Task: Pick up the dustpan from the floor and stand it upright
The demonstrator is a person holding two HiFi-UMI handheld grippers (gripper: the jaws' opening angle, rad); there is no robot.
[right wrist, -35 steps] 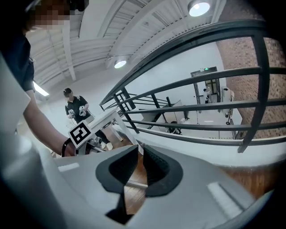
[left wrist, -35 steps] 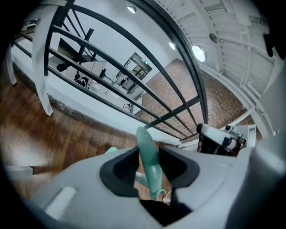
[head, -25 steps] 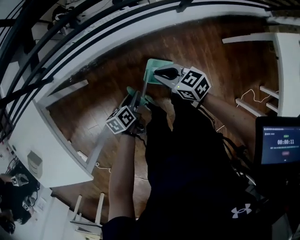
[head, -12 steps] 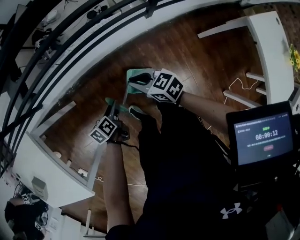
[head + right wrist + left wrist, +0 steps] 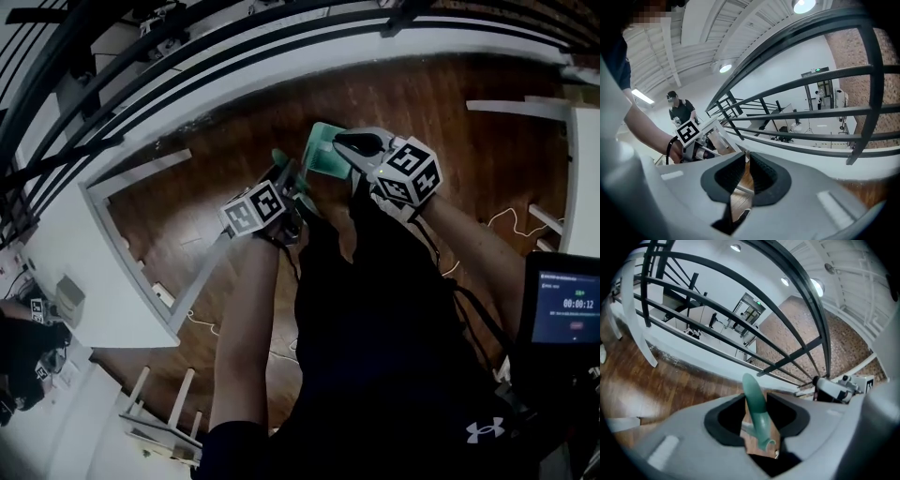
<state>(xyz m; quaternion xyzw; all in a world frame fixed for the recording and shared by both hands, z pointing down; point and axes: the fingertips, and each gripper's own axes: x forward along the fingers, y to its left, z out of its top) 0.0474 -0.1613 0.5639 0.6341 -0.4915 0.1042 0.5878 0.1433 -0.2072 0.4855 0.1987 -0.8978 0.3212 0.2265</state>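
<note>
The green dustpan (image 5: 323, 155) hangs above the wooden floor between my two grippers. Its green handle (image 5: 757, 411) stands between the black pads of my left gripper (image 5: 757, 401), which is shut on it. In the head view the left gripper (image 5: 286, 178) sits just left of the pan, its marker cube nearer me. My right gripper (image 5: 352, 145) has its tip against the pan's right side. In the right gripper view its jaws (image 5: 744, 161) meet at the tips with only floor and a thin grey rod in the slit. Whether they pinch the pan's rim is hidden.
A black curved railing (image 5: 187, 75) runs along the far side. A white table (image 5: 94, 272) stands at the left and white furniture (image 5: 581, 141) at the right. A screen with a timer (image 5: 567, 305) is at the lower right. A cable (image 5: 506, 220) lies on the floor.
Both grippers and the dustpan have shifted together across the floor, keeping their places relative to each other. Neither gripper's jaws look changed.
</note>
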